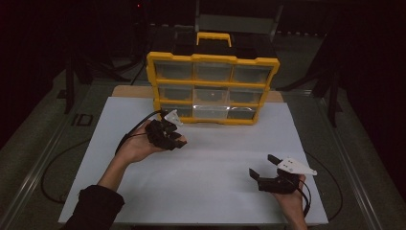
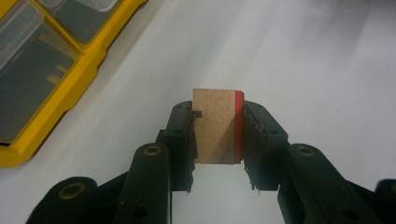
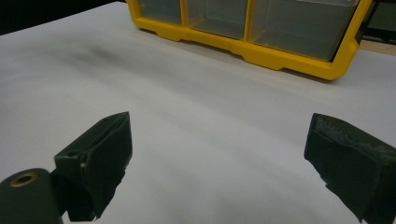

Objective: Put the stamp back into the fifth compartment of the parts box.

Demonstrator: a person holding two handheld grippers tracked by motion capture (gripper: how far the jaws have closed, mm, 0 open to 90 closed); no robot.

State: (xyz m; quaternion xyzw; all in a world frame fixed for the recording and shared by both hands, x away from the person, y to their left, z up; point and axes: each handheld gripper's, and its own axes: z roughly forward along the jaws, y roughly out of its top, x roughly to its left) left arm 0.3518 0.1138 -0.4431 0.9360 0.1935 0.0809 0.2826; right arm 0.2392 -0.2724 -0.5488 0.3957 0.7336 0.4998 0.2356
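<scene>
- Left gripper view: small flat block of light brown wood with one red-painted edge (image 2: 215,126), square-cut, its face plain and matt.
- Position: upright between the pads of the left gripper (image 2: 217,140), which pinches it from both sides; red edge against the right-hand pad.
- Beneath it: white table sheet (image 2: 299,60).
- Ahead and left of the jaws: yellow plastic organiser with clear drawers (image 2: 42,74).
- High view: right gripper (image 1: 265,165), jaws spread wide, nothing between them.
</scene>
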